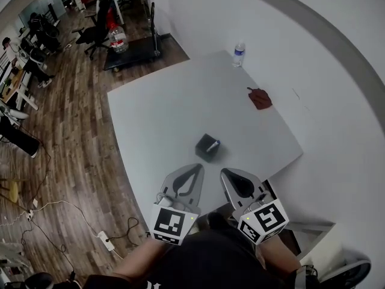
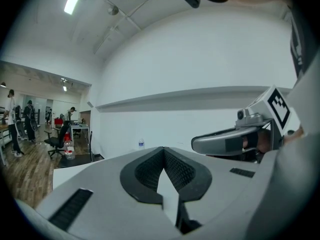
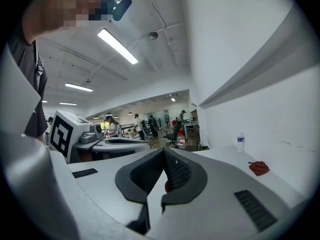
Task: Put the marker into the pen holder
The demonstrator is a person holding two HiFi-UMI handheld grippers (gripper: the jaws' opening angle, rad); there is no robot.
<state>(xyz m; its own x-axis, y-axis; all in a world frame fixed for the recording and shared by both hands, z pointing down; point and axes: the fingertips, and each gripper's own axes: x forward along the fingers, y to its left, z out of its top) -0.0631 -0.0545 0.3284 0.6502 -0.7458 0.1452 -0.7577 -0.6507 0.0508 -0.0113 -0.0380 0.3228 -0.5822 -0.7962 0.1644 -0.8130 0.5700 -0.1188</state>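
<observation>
A black pen holder (image 1: 207,147) stands on the white table (image 1: 162,113), near its front edge. Something with a blue end, seemingly the marker (image 1: 215,142), pokes out of its right side. My left gripper (image 1: 195,168) and right gripper (image 1: 226,173) hover side by side just in front of the holder, close to my body. Both are shut with nothing between the jaws. The left gripper view shows its jaws (image 2: 163,148) closed tip to tip, with the right gripper (image 2: 235,141) beside them. The right gripper view shows the same closed jaws (image 3: 164,149). Neither gripper view shows the holder.
A red cloth (image 1: 259,97) (image 3: 259,168) lies on the table's right side. A water bottle (image 1: 239,53) (image 2: 141,144) (image 3: 240,141) stands at the far corner. A white wall runs along the right. Left of the table, cables and a power strip (image 1: 105,241) lie on the wood floor.
</observation>
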